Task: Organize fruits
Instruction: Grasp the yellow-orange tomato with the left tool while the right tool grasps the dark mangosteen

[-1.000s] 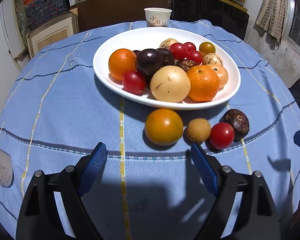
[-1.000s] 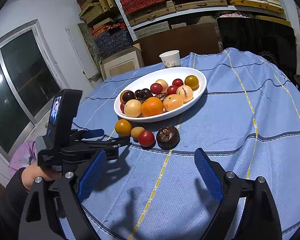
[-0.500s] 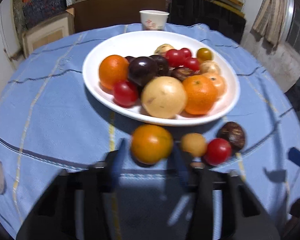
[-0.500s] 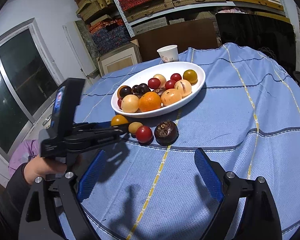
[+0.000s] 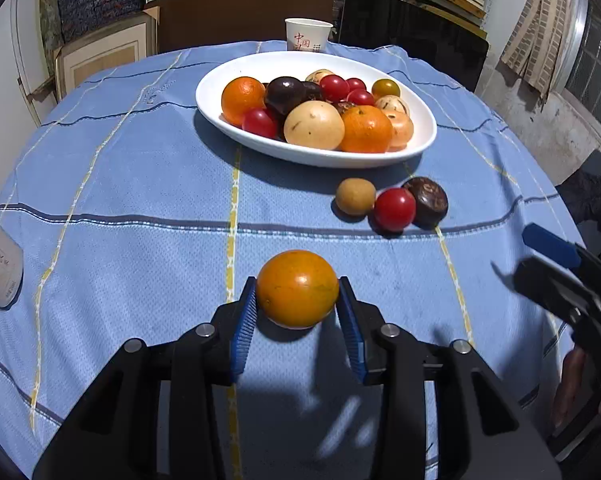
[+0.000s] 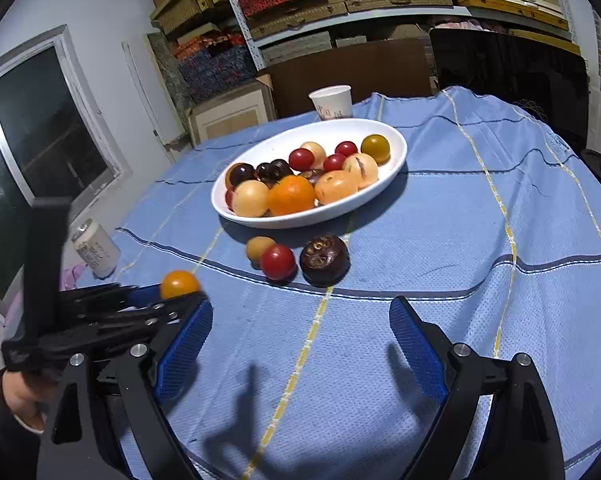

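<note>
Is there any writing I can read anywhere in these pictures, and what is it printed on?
"中国": red characters on the white paper cup behind the plate; the smaller red marks beside them are too small to read.
White can at the table's left edge: dark Chinese characters in columns, too blurred and cut off to read.
Blue tablecloth: a faint pale stitched mark left of the plate, not readable.
Nothing else carries readable text.
</note>
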Demonstrator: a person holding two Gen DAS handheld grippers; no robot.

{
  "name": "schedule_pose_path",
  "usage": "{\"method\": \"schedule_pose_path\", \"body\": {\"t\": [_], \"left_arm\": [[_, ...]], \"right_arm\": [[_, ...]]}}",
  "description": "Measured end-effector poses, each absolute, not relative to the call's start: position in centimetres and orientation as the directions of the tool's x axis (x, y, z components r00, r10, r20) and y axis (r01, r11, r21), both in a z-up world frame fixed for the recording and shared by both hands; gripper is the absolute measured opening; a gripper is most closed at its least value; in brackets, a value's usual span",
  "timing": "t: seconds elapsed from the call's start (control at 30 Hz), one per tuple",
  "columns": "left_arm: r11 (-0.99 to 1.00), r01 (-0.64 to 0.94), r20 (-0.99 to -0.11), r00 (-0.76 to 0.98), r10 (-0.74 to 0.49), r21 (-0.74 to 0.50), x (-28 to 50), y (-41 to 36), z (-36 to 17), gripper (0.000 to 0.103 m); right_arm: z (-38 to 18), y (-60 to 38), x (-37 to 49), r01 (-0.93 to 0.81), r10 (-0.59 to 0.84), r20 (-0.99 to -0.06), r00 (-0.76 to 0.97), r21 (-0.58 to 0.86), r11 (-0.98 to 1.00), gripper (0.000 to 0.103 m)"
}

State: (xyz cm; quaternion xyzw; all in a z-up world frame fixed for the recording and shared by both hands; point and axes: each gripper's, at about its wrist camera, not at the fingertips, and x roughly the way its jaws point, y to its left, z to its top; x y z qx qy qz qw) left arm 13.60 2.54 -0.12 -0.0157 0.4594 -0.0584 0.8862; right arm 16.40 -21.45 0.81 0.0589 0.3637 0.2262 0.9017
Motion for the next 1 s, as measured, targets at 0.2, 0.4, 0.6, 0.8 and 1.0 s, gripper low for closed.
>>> {"method": "schedule_pose_path", "body": {"t": [0.2,0.4,0.6,0.8,1.0], "left_arm": [[0.99,0.088,-0.809,0.569,-0.144,-0.114,13.3,3.5,-0.4,0.039],[0.985,0.075,-0.809,0.562,-0.169,-0.154,13.7,4.5,-0.9,0.039],[0.987,0.081,-0.806,0.57,-0.158,-0.136,13.8,4.2,-1.0,0.039],[0.989,0.081,-0.804,0.577,-0.147,-0.123,13.7,4.0,-1.0,0.039],[0.989,0.08,-0.804,0.577,-0.145,-0.121,13.7,4.0,-1.0,0.039]], "right_arm": [[0.8,-19.3,17.8,-0.405,0.309,-0.717,0.625,0.042,0.914,0.091],[-1.0,-18.0,21.5,-0.449,0.223,-0.802,0.555,-0.063,0.891,0.056],[-2.3,-17.6,23.5,-0.448,0.28,-0.806,0.521,0.021,0.894,0.058],[-2.4,-16.6,24.3,-0.455,0.292,-0.792,0.536,0.02,0.89,0.058],[-2.2,-16.3,24.7,-0.446,0.297,-0.777,0.554,0.024,0.895,0.041]]}}
